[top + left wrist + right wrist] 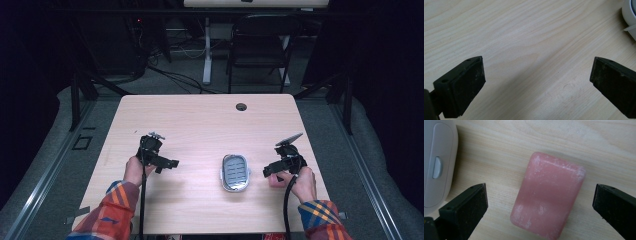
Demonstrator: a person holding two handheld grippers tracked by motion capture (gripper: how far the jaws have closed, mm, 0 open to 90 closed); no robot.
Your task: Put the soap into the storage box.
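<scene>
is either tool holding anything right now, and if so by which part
Nothing is held. The left tool is open over bare table. The right tool is open, jaws either side of the pink soap bar, not touching it.

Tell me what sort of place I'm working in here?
Probably a lab or recording studio: a bare wooden table on metal framing with black curtains, cables on the floor, and a folding chair behind.

A pale wooden bench (200, 130) fills the middle of the frame, with a round cable hole (241, 106) near its far edge. Grey carpet floor (45, 150) lies on both sides. At upper centre a black folding chair (260, 45) stands beside the white leg (206, 50) of another desk, with dark cables (175, 77) trailing across the floor. The surroundings at the upper left and right are dark.
</scene>
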